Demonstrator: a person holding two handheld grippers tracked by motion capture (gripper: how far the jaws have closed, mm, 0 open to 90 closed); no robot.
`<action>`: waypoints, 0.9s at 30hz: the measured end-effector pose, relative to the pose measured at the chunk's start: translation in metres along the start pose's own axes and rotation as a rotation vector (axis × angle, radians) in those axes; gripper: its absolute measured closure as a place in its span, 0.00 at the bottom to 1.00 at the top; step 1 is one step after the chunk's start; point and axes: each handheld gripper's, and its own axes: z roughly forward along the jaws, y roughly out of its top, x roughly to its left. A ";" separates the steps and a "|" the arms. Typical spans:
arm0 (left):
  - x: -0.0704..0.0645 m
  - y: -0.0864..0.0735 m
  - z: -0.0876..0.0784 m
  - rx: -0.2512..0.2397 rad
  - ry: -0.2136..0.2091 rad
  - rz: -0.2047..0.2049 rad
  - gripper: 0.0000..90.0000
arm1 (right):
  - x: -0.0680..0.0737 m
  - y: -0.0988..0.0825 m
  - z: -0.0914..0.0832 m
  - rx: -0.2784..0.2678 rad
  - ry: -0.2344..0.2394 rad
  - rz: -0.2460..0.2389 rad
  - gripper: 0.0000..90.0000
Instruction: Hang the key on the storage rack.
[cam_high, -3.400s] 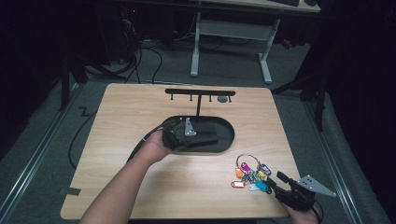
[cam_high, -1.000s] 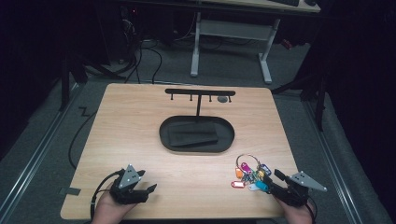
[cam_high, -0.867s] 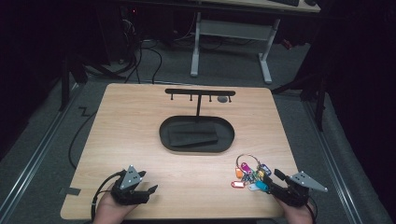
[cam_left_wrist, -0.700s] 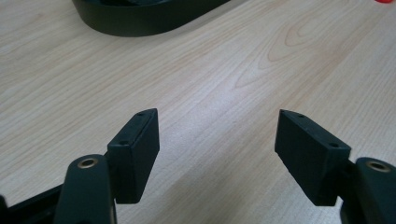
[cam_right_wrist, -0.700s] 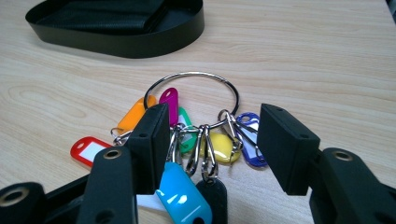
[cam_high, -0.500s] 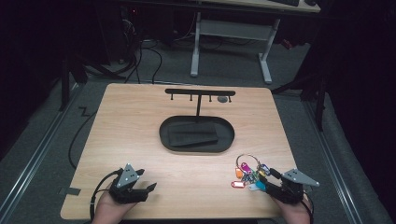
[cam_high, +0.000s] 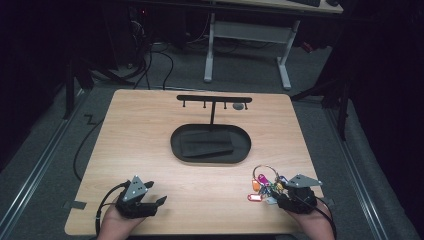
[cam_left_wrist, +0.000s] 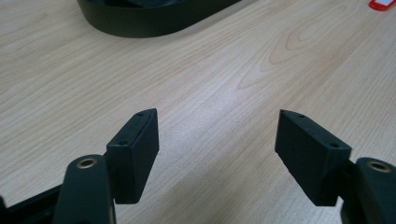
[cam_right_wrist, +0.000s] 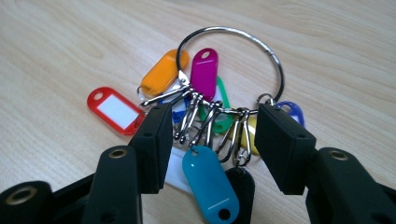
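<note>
Straddling the bunch of coloured plastic key tags on a large metal ring (cam_right_wrist: 219, 109) at the light wooden table's (cam_high: 200, 190) near right, the right gripper (cam_right_wrist: 210, 135) has been narrowing, pads not yet pressing. Near left, the left gripper (cam_left_wrist: 217, 144) gapes wide, nothing between.

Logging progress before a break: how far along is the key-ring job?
Done: nothing visibly placed; the black T-shaped hook stand carries no ring. In hand: the right tool, jaws just closing, straddles the clips of the steel ring of coloured plastic tags, not gripping yet. Left: grasp, lift, probably hang it.
</note>
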 end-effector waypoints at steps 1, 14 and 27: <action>0.000 0.000 0.000 -0.001 0.002 -0.002 0.34 | 0.001 0.002 0.000 0.017 0.002 -0.009 0.53; 0.000 -0.002 0.000 0.013 -0.003 0.011 0.34 | 0.008 0.043 0.010 0.197 0.070 -0.136 0.59; 0.002 -0.004 -0.001 0.022 -0.006 0.011 0.34 | 0.014 0.078 0.039 0.402 0.131 -0.244 0.63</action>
